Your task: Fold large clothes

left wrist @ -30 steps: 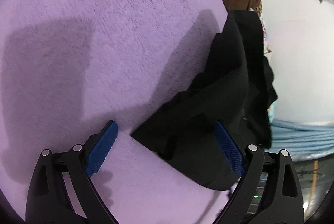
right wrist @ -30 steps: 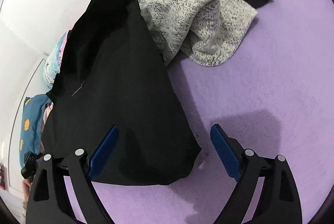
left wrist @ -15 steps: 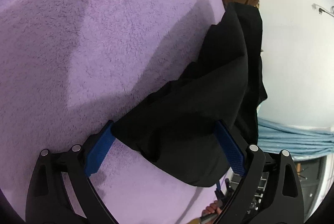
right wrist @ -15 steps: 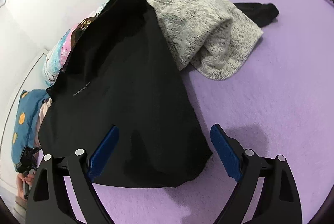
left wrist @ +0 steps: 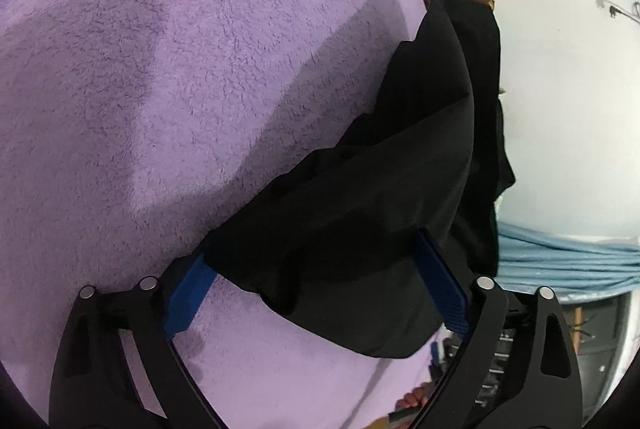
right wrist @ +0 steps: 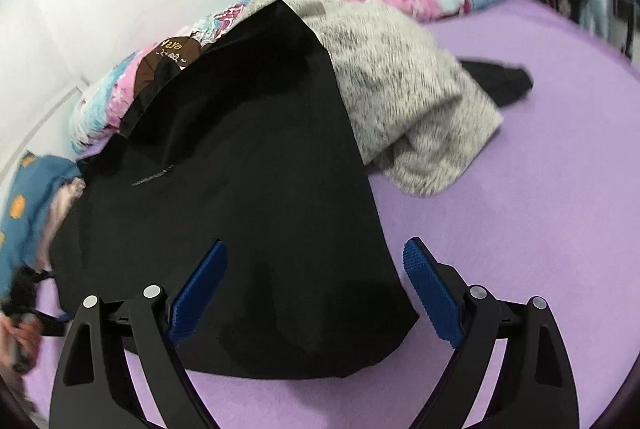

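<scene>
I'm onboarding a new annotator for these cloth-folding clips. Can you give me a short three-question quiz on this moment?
1. True or false: the left gripper has black garment fabric between its open fingers.
2. Which item lies partly under the black garment's far edge? A) grey fuzzy sweater B) a folded white towel C) a red cushion
3. Fill in: the right gripper is ____ (open/shut) over the garment's near corner.

Key: 1 true; 2 A; 3 open.
</scene>
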Demonstrator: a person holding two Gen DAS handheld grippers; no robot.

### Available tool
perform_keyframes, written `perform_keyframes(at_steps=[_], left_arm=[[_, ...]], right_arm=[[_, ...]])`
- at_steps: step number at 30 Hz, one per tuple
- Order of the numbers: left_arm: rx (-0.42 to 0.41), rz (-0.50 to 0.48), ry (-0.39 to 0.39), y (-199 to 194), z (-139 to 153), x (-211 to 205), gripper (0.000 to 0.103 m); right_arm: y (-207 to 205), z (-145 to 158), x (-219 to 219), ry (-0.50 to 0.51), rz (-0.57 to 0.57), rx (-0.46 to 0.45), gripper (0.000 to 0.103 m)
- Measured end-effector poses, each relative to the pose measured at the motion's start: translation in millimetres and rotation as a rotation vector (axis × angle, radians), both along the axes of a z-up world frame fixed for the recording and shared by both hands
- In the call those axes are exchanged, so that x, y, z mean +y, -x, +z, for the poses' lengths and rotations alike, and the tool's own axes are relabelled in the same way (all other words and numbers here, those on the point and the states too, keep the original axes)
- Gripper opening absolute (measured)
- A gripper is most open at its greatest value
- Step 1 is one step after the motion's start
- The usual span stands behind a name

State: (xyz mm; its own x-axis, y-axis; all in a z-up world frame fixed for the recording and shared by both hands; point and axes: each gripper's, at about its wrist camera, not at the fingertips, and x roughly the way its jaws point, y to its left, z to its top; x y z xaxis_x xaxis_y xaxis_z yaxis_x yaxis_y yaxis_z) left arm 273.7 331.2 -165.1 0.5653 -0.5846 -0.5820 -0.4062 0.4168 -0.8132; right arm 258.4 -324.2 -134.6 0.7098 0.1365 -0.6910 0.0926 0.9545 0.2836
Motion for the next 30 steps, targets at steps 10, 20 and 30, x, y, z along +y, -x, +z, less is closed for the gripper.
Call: perform_keyframes(at_steps=[10,20,30], left_arm=[[-0.004,0.009,-0.035,-4,-2,-4,0.072],[0.006,0.043,0.019,0,-3,-2,0.045],[0.015,0.030,0.069,1,-3,4,0.044]], right_arm=[[-2,4,42,0.070,0.113,-0.025,0.092],[-15,9,89,0.125,0.271,-0.022,0.092],[-132,31,186,0.230,0.357,0.059,0.092]])
